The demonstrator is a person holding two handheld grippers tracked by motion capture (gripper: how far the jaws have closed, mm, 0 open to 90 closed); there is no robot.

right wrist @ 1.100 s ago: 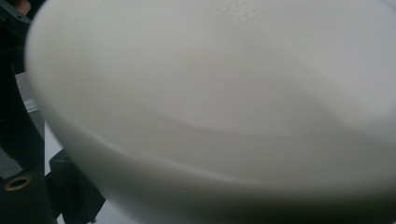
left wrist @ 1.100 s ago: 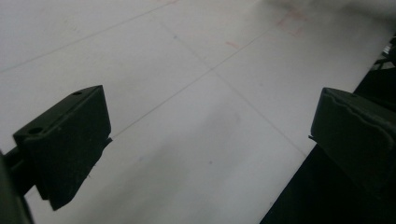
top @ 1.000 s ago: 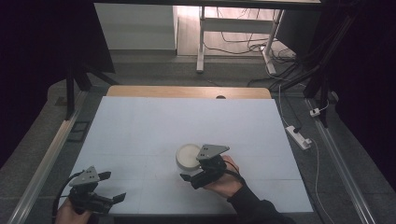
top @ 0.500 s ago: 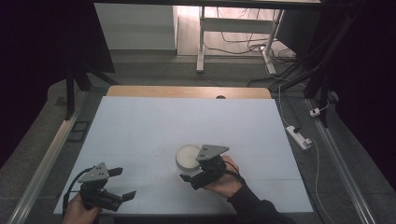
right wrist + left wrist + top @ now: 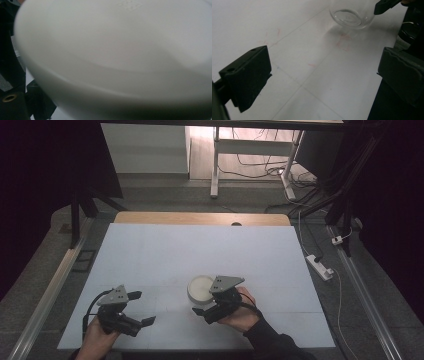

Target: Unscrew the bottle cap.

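A small white bowl [image 5: 200, 288] stands on the white table [image 5: 200, 250], near the front and middle. In the left gripper view it looks glassy [image 5: 350, 17]. My right gripper [image 5: 206, 310] sits against the bowl's near right side, and its view has the bowl's wall [image 5: 112, 50] pressed up close. One black jaw stands far out at the left there; the other is hidden, so its grip on the bowl is unclear. My left gripper [image 5: 141, 308] is open at the front left, with only bare table between its jaws [image 5: 322, 75].
Faint red marks [image 5: 343, 41] stain the table beside the bowl. A wooden strip [image 5: 200, 218] runs along the table's far edge. A power strip [image 5: 320, 266] and cables lie on the floor to the right. Metal rails flank the table.
My left gripper has moved right and slightly forward along the front of the table, jaws still apart. The right gripper and the bowl have stayed put.
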